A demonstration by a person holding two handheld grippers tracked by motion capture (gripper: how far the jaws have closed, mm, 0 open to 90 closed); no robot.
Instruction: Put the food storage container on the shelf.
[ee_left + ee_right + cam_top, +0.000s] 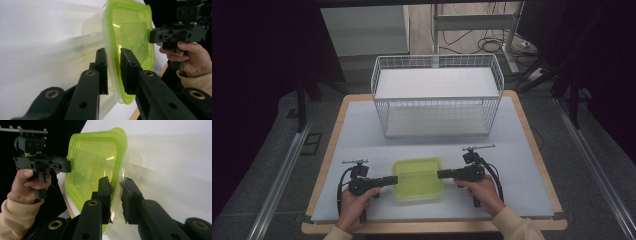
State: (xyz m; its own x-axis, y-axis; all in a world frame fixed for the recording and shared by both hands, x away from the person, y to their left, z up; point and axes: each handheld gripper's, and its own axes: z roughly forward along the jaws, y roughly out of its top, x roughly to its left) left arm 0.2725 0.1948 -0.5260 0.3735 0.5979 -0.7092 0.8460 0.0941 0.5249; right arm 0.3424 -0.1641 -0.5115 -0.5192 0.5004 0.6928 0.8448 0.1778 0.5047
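Note:
A clear plastic container with a lime-green lid (418, 178) sits on the white mat near the table's front edge. My left gripper (396, 179) reaches it from the left, and in the left gripper view its jaws (113, 51) stand closed on the lid's rim (130, 27). My right gripper (439, 174) comes in from the right, its jaws (116, 180) pinching the opposite rim of the lid (92, 162). Each gripper view also shows the other gripper, held in a hand with a beige sleeve, at the container's far side.
A white wire basket (437, 100) with a white floor stands at the back middle of the table. The white mat (362, 140) lies bare between basket and container. Dark floor, rails and cables surround the table.

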